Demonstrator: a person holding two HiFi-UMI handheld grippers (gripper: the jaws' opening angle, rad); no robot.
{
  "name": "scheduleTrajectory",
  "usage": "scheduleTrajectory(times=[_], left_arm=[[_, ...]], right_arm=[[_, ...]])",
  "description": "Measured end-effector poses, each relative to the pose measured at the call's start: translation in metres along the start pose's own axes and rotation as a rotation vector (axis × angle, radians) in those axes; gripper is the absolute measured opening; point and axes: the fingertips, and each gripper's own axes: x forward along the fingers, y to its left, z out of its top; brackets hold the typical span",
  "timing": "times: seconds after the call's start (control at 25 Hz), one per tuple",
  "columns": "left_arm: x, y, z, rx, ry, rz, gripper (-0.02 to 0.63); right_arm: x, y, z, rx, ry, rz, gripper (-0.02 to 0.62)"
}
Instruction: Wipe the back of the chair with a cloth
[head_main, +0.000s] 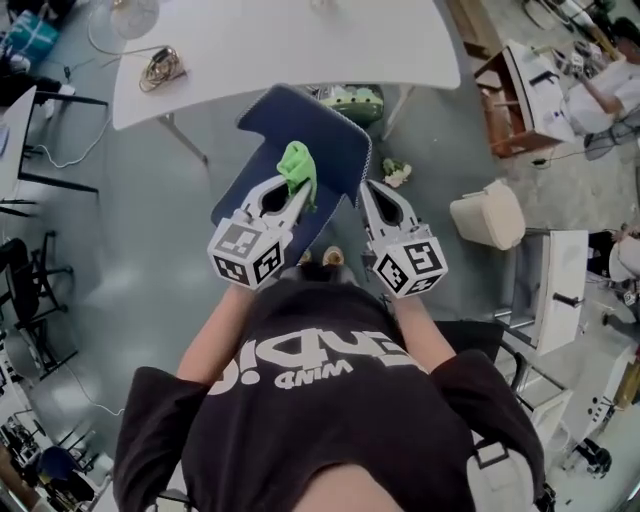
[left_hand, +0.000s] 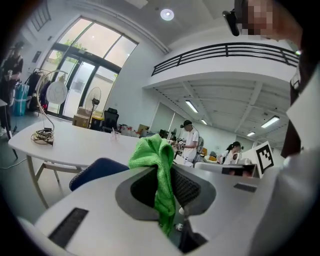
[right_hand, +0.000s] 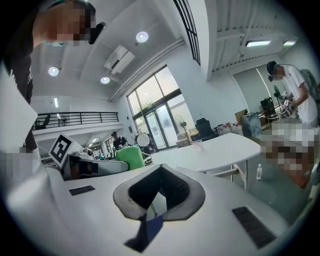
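We held the left gripper (head_main: 296, 192) with its jaws pinched shut on a bright green microfibre cloth (head_main: 297, 165). In the left gripper view (left_hand: 169, 172) the cloth (left_hand: 159, 165) bunched up above the jaw tips and trailed down through the gap behind them. The right gripper (head_main: 363, 188) was closed as well, its tips meeting with nothing between them. The right gripper view (right_hand: 160, 169) showed only floor and a patch of blue through the opening behind the joined tips. The dark blue padded chair (head_main: 300, 125) stood just in front of us, pushed up to the near edge of the white round-cornered table (head_main: 300, 40). From the head view the cloth lay over the chair's blue surface, though we could not tell whether the two were touching. The right gripper's tip sat at the chair's right edge. In the left gripper view the chair (left_hand: 95, 170) appeared low on the left, beyond the jaw, with the table (left_hand: 75, 142) behind it. A cream plastic bin (head_main: 488, 213) stood on the floor to our right, well apart from the chair.
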Motion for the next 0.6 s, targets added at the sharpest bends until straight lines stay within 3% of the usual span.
scheduleTrajectory(times=[0.32, 0.6], left_arm=[[-0.036, -0.006, 0.036, 0.076, -0.084, -0.007, 0.058], [-0.064, 0.0, 0.034, 0.104, -0.152, 0.023, 0.058]], right_arm=[[-0.022, 0.01, 0.029, -0.069, -0.043, 0.004, -0.009], [-0.031, 0.005, 0.032, -0.097, -0.069, -0.021, -0.009]])
